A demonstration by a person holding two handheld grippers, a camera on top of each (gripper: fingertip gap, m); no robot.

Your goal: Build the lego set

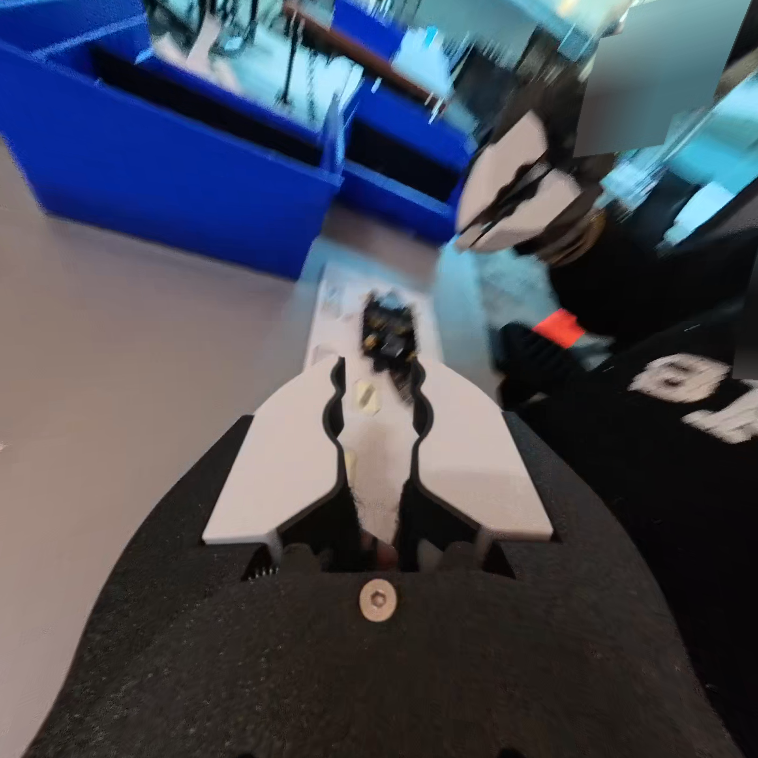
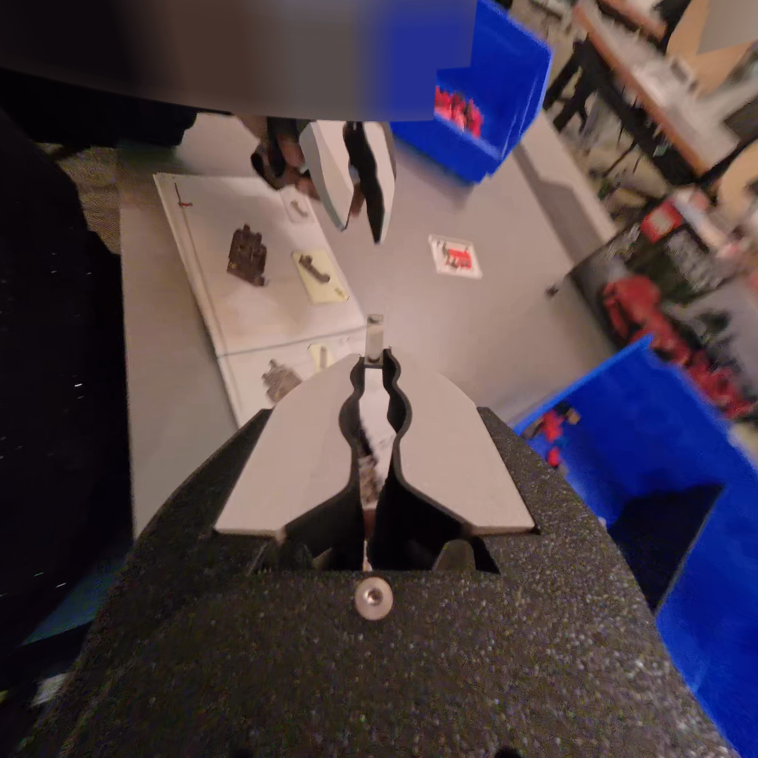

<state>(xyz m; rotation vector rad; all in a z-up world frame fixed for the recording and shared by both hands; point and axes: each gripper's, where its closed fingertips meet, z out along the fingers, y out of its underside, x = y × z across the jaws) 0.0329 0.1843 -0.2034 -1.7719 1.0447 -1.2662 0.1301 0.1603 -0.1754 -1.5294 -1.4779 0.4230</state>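
Note:
My right gripper (image 2: 374,357) is shut on a small, narrow grey Lego piece (image 2: 374,334) that sticks out past its fingertips, held above the open instruction booklet (image 2: 213,213) on the grey table. A dark brown Lego assembly (image 2: 246,254) lies on the booklet page. My left gripper (image 1: 379,363) is open and empty, pointing down at that assembly (image 1: 387,328) and booklet (image 1: 328,311). It also shows in the right wrist view (image 2: 359,234), raised above the table. The right gripper (image 1: 467,231) shows at the upper right of the left wrist view, blurred.
Blue bins (image 1: 184,184) stand along the table's far side. More blue bins (image 2: 471,135) (image 2: 656,451) hold red pieces. A small printed card (image 2: 455,254) lies on the table. A person in black clothing (image 1: 615,430) is close at the right. My hands' fingertips stand some 11 cm from each other. The small printed card (image 2: 455,254) is closer to my left gripper, around 20 cm from its tips; the right tips are 30 cm off.

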